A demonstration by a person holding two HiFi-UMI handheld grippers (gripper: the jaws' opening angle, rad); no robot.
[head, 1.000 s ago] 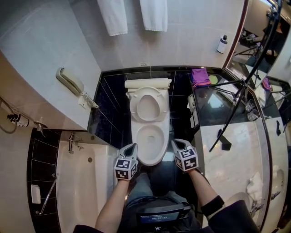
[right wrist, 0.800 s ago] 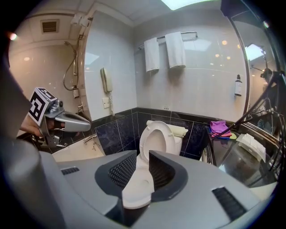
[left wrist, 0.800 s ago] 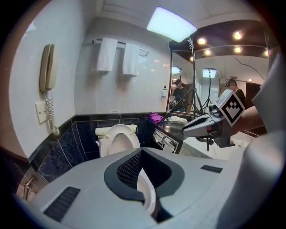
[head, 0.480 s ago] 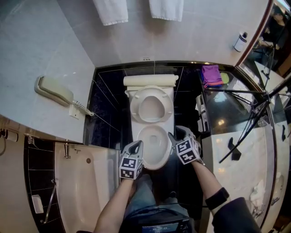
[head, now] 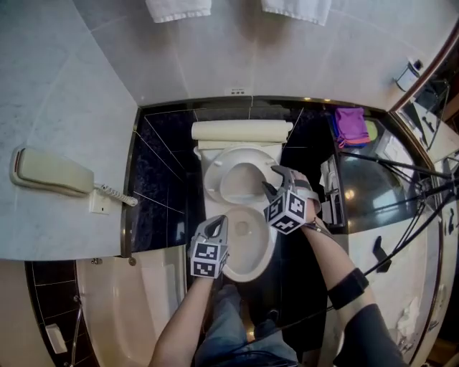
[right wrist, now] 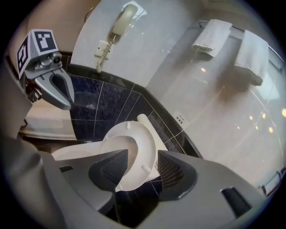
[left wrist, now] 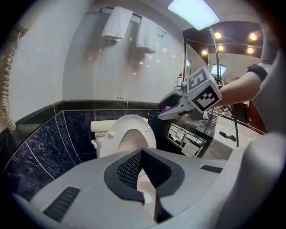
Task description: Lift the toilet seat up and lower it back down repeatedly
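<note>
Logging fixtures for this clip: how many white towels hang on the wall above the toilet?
2 towels, side by side on the wall above the toilet: one on the left, one just right of it. Others may be out of view.

Glossy white toilet seat [head: 213,175], polished dark marble wall tiles [head: 161,179], soft cloth towels [head: 179,8].

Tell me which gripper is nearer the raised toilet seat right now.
Right. The right gripper, jaws just opening, straddles the edge of the toilet seat without pressing it; the left gripper, shut, sits lower beside the bowl.
</note>
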